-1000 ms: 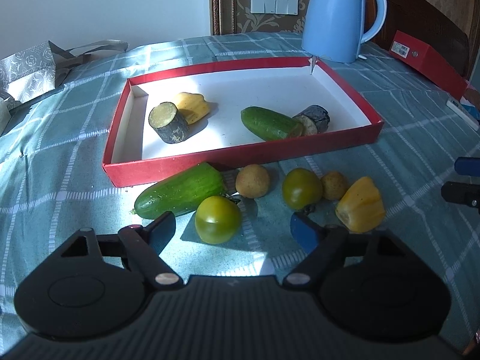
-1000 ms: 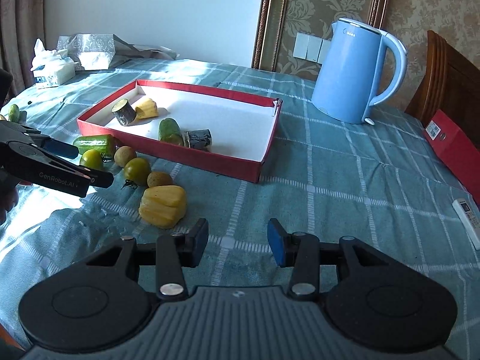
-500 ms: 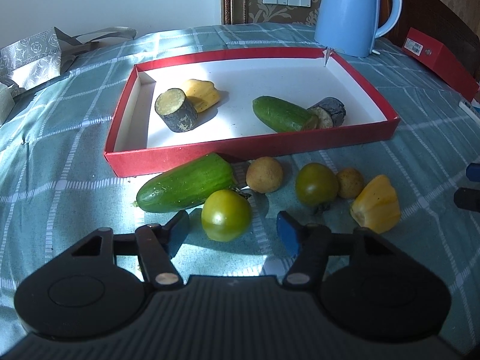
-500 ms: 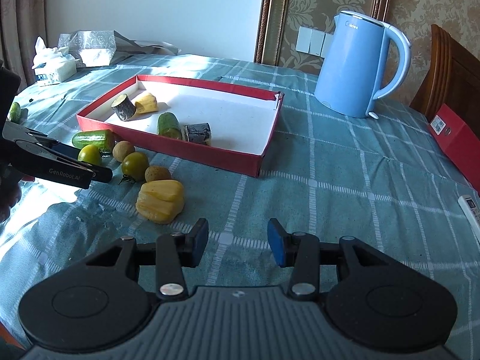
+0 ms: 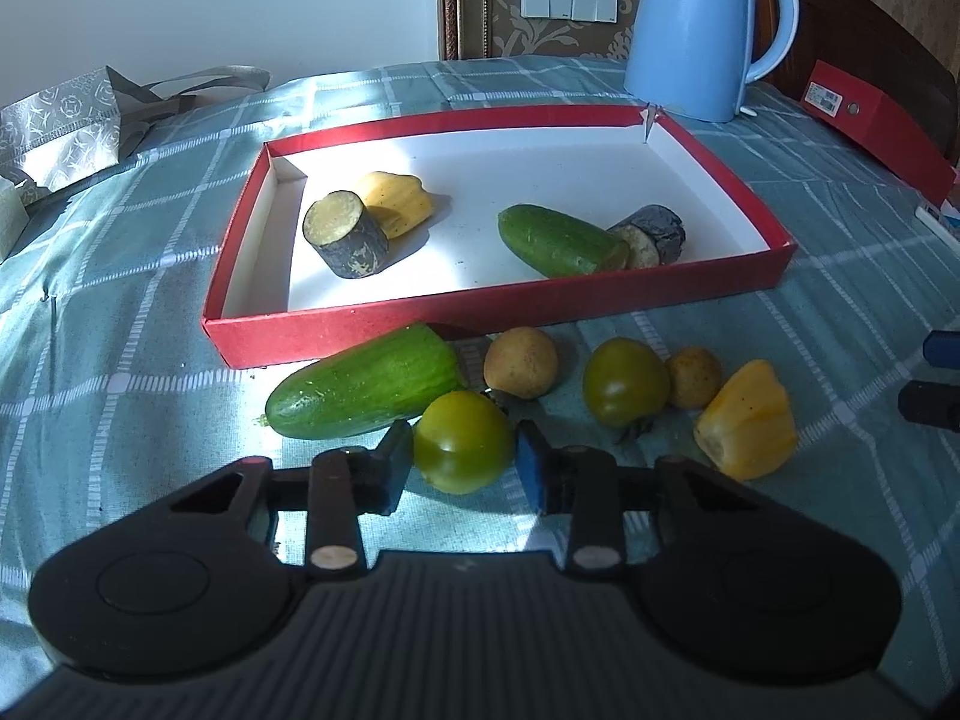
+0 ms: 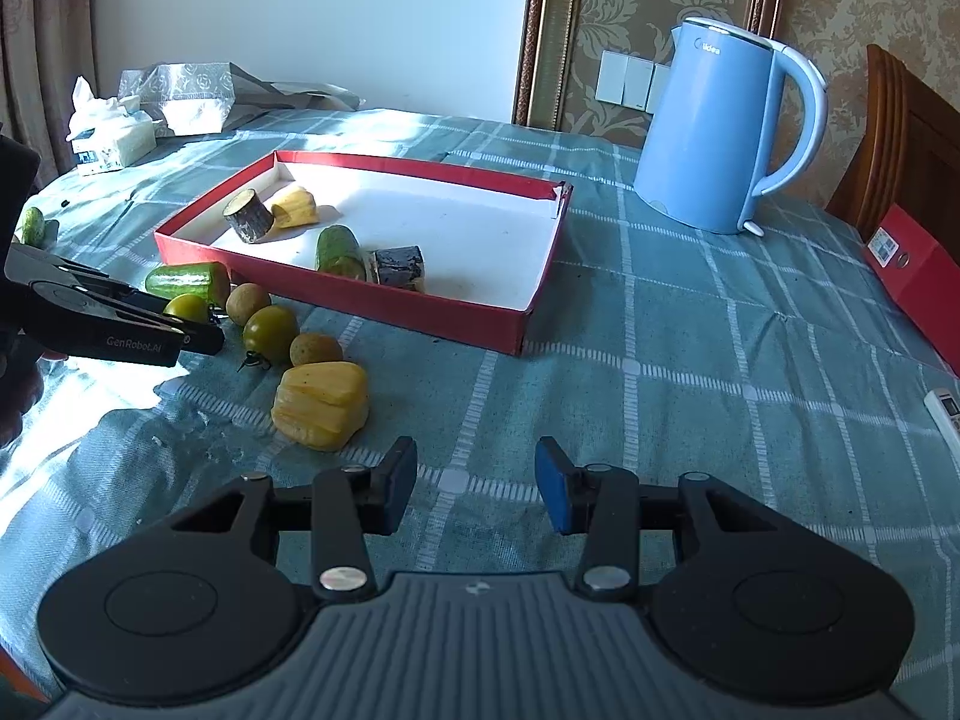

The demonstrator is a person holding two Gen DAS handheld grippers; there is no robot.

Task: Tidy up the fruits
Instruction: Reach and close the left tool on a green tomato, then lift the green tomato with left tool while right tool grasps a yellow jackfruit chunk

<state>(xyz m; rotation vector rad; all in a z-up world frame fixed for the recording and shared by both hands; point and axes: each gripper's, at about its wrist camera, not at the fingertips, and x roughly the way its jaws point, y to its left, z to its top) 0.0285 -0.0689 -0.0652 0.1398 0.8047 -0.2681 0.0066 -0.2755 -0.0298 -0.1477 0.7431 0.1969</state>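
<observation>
Two grippers are in play, and the left gripper [image 5: 463, 468] governs the coming move. Its jaws have just been closing, and the near green tomato [image 5: 463, 441] now sits squarely between the fingers [image 5: 393, 468], one pad at its 9 o'clock flank and the other at its 3 o'clock flank. Both pads appear to touch the skin, so the grip reads as closed on the tomato, which rests on the checked tablecloth [image 5: 120, 384]. The tomato is round and has no long axis, so no wrist roll is called for. From the tomato, the red tray [image 5: 498, 306] lies at 12 o'clock, with a cucumber [image 5: 366, 387] at 10 o'clock, just beside the tomato, and a small potato [image 5: 521, 362] at 1 o'clock between tomato and tray wall. A lift is judged necessary before travel toward 12 o'clock, to clear both neighbours and the tray wall. The right gripper [image 6: 475, 483] holds nothing; its fingers stand apart over bare cloth, with the yellow pepper piece [image 6: 320, 405] at its 10 o'clock. The left gripper is the nearer to the loose produce.
</observation>
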